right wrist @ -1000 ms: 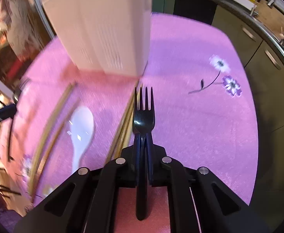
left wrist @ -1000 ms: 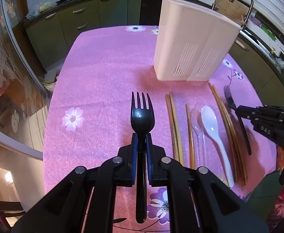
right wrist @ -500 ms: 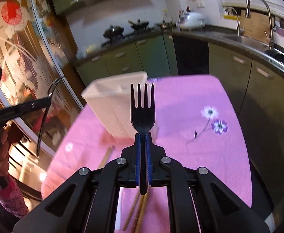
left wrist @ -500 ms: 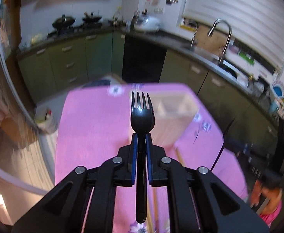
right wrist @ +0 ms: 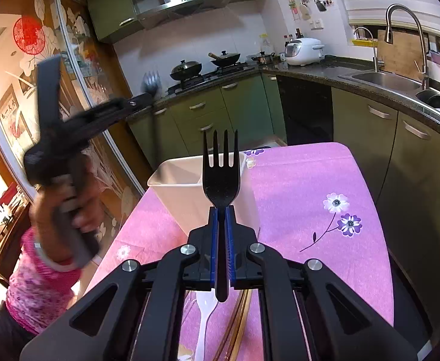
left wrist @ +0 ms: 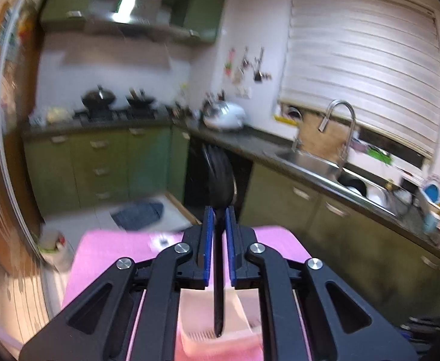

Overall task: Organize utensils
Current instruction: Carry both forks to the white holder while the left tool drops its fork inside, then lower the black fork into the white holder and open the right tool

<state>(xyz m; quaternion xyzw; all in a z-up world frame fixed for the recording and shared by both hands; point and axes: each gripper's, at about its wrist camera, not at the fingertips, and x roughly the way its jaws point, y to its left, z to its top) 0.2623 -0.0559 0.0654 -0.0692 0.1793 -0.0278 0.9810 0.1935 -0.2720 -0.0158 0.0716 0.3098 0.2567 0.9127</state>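
The right gripper (right wrist: 221, 210) has its blue-lined jaws clamped on the handle of a black fork (right wrist: 220, 177), tines up and facing the camera, the handle end hanging below the pads. Straight behind the fork stands the white utensil holder (right wrist: 186, 194), open-topped, on the pink flowered tablecloth (right wrist: 310, 180). Under the gripper lie a white spoon (right wrist: 203, 316) and wooden chopsticks (right wrist: 238, 319), partly hidden by the black linkage. The left gripper (left wrist: 219, 219) is likewise closed on a second black fork (left wrist: 220, 177), here turned nearly edge-on and blurred, its handle tip hanging over the holder, whose slotted wall shows below. In the right wrist view that left gripper appears raised to the left of the holder, motion-blurred, gripped by the person's left hand (right wrist: 69, 207) in a pink sleeve. Beyond the table run green cabinets (right wrist: 207, 111), a stove with woks (right wrist: 186, 70), a rice cooker (right wrist: 304, 47) and a sink with tall faucet (right wrist: 406, 27).
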